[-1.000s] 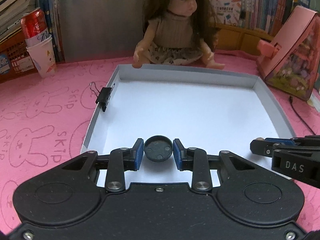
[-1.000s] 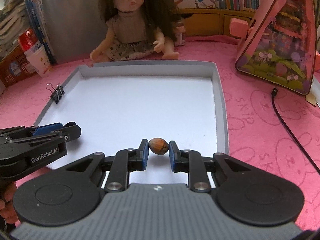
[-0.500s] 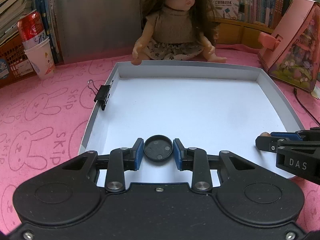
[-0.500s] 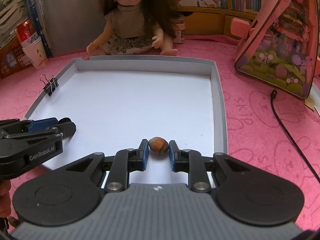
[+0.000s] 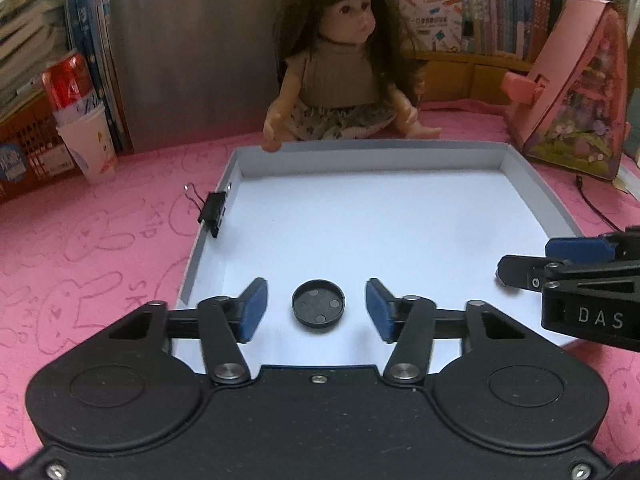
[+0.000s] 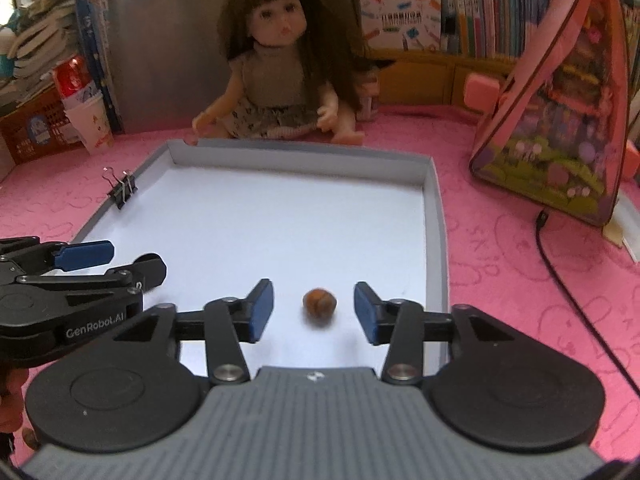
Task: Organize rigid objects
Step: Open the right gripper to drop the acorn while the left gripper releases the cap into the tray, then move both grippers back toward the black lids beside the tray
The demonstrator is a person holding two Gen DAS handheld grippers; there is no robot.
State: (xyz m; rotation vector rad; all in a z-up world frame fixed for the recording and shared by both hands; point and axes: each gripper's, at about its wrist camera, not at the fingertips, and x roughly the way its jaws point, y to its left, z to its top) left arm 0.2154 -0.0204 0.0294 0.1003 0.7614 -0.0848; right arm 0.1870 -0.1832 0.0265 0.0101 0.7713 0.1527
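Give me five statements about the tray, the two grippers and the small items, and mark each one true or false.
1. The black round cap lies on the white tray between the left gripper pads. True.
2. The right gripper clamps the hazelnut. False: its jaws are opening, with gaps on both sides of the nut.
3. A binder clip sits on the tray's left wall. True.
4. The doll lies inside the tray. False: it sits behind the far wall.
5. The paper cup stands in the tray. False: it stands on the pink mat, far left.
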